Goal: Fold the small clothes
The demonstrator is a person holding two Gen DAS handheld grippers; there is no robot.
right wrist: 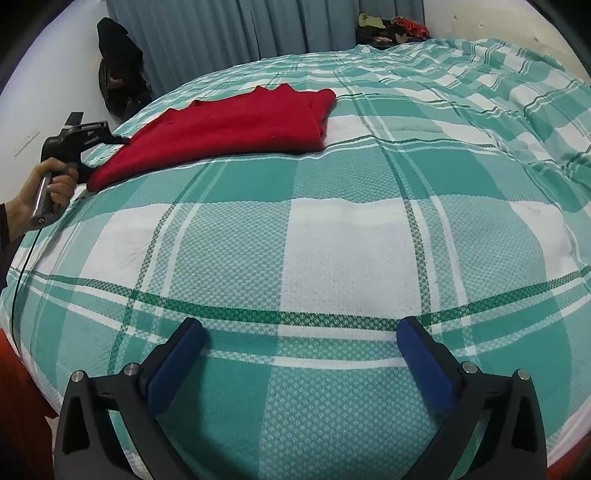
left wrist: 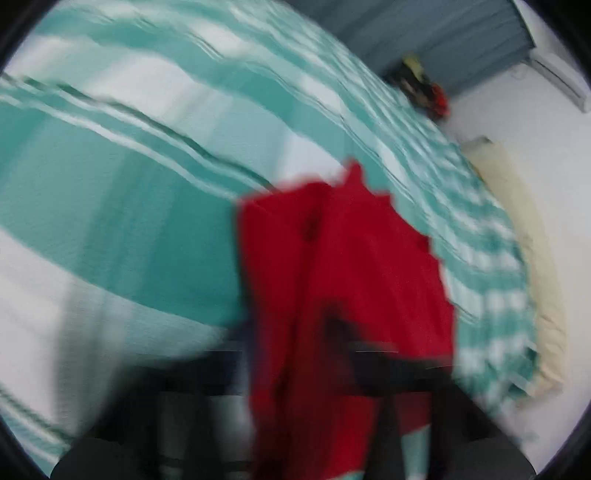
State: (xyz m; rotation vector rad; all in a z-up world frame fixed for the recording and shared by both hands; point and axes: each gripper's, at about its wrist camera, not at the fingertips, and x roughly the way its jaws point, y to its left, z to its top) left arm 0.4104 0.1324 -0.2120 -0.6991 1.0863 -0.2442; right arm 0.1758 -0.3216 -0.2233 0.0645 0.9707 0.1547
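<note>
A red garment point(right wrist: 236, 122) lies folded on the teal-and-white checked bedspread point(right wrist: 332, 229) at the far left of the right wrist view. A person's hand point(right wrist: 55, 188) holds my left gripper point(right wrist: 120, 140) at the garment's near-left corner. In the blurred left wrist view, the red garment point(left wrist: 343, 266) runs down between the dark fingers of my left gripper point(left wrist: 332, 332), which is shut on it. My right gripper point(right wrist: 301, 332) stands wide open low over bare bedspread, nothing between its blue pads point(right wrist: 177, 362), well apart from the garment.
A pile of mixed clothes point(right wrist: 391, 27) sits at the far edge of the bed by the grey-blue curtain point(right wrist: 221, 29). A dark bag or garment point(right wrist: 118, 81) hangs by the wall at left. A cream pillow edge point(left wrist: 524, 240) borders the bedspread.
</note>
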